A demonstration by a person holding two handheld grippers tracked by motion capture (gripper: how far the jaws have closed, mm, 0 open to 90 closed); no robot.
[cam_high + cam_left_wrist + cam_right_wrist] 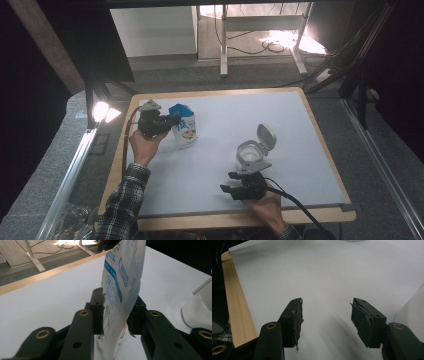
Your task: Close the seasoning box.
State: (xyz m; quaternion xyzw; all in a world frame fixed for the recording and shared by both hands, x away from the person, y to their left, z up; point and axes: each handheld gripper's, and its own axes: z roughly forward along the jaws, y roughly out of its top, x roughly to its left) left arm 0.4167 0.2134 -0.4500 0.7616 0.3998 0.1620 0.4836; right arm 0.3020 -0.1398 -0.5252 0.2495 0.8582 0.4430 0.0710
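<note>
The pouch [184, 127] is a white stand-up bag with a blue top and blue printing. In the high view a large blue character sits on its front above a small coloured picture, too small to read. In the left gripper view its side [120, 290] carries a blue stripe, a block of white lettering on blue and a row of blue hexagon outlines with small drawings; none of the writing is sharp enough to make out. The pouch stands upright on the white table cover [210, 165], toward the far left part of it, its lower body slightly creased.

The left gripper [167, 122] reaches in from the pouch's left, and the pouch stands between its two black jaws. The pads lie close against the bag on both sides, but whether they press on it I cannot tell.

The right gripper [231, 191] rests near the front edge, jaws wide apart with bare cover between them; its pads [298, 320] look worn and ragged. Just beyond it stands a white container [250, 152] with its hinged lid [266, 137] flipped up. The wooden table edge [240, 220] frames the cover.
</note>
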